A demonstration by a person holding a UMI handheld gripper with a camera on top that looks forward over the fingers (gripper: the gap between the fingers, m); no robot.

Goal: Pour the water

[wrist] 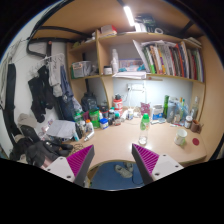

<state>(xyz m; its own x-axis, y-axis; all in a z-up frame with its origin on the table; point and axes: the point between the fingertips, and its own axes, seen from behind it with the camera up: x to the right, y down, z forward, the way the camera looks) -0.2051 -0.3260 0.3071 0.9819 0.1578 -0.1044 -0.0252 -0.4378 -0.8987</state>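
My gripper (pixel 113 153) hangs over the near edge of a light wooden desk (pixel 115 140), its two magenta pads (pixel 81 160) spread wide apart. A round blue vessel (pixel 110 173) lies low between the fingers; I cannot tell whether they touch it. Beyond the fingers, a clear bottle with a green cap (pixel 143 128) stands upright on the desk. A small pale cup (pixel 181 139) stands further right, near a red object (pixel 196 141).
Several bottles and jars (pixel 95 119) crowd the back left of the desk. Shelves of books (pixel 170 60) rise behind it. Dark clothes and bags (pixel 40 100) hang at the left, above a chair (pixel 30 145).
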